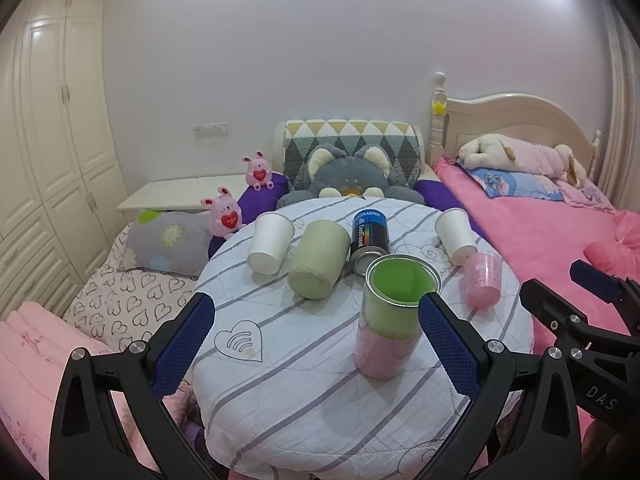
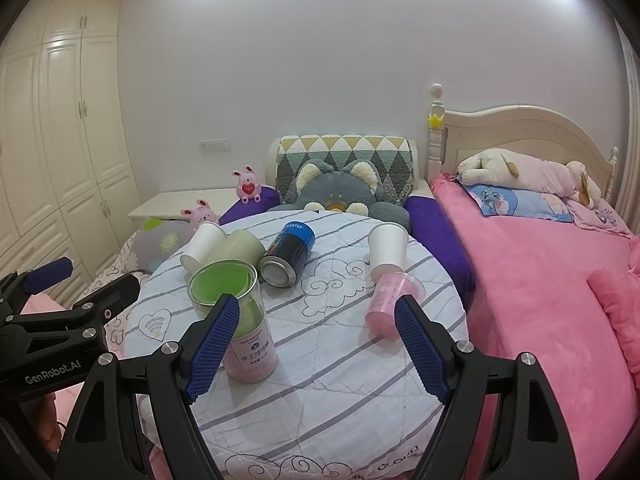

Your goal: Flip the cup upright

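Both grippers, left (image 1: 316, 340) and right (image 2: 318, 344), hold their jaws open and empty; the tipped pink cup (image 2: 390, 306) looks light, probably thin plastic, best pinched mid-wall.

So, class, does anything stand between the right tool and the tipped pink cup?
Nothing visible does. The pink cup lies on its side just beyond the open right tool; the upright jar stands off to the left.

Printed in white on the left gripper (image 2: 60, 364) body: "GenRobot.AI". On the right gripper (image 1: 600, 398) body: "DAS", the rest out of sight. Small Chinese print on the pink-and-green jar (image 2: 248, 344) and white lettering on the blue spray can (image 1: 369, 236), both too blurred to read surely.
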Motion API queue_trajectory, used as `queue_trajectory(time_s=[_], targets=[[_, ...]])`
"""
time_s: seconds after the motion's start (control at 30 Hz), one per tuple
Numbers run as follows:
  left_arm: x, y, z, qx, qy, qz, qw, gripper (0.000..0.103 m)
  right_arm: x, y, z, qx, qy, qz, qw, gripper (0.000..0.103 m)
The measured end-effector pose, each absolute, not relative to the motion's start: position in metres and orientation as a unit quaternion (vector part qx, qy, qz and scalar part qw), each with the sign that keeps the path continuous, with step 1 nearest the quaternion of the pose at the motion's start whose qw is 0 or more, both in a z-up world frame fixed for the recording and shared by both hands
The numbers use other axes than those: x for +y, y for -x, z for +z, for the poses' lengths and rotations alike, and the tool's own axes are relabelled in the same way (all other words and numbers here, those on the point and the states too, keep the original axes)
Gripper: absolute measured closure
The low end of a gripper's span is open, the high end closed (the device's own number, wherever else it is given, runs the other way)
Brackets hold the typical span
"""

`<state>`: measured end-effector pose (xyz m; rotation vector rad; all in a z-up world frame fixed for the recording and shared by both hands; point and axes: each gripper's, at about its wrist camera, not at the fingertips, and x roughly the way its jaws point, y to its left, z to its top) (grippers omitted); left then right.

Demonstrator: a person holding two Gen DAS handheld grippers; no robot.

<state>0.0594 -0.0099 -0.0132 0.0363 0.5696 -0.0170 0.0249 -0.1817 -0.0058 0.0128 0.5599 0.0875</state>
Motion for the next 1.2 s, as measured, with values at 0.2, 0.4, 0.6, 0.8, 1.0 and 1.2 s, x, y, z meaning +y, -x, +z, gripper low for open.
queue_trajectory(time_s=[0.2,0.4,0.6,0.8,1.0,1.2], targets=[[-0.010,-0.060,-0.015,0.283,-0.019,-0.006,0.959,0.000,-0.180,-0.027,-0.007,0.280,-0.006,0.043,0.959,0.022],[-0.010,-0.061,-0.015,0.282,-0.020,-0.005,0.959,0.000,-0.179,-0.027,-0.009,0.282,-0.006,0.044,0.958,0.022],[-0.010,-0.061,-0.015,0.282,-0.019,-0.004,0.959,0.000,-0.178,-0.027,-0.011,0.284,-0.006,0.043,0.958,0.022],[-0.010,-0.060,-0.017,0.275,-0.029,0.003,0.961,0.000,-0.178,-0.028,-0.011,0.287,-0.007,0.043,0.957,0.022],[-0.010,-0.061,-0.020,0.278,-0.032,0.004,0.960,0.000,-0.176,-0.030,-0.015,0.295,-0.005,0.047,0.954,0.022],[-0.003,-0.066,-0.024,0.285,-0.030,0.012,0.958,0.000,-0.168,-0.036,-0.025,0.317,-0.007,0.078,0.945,0.022]])
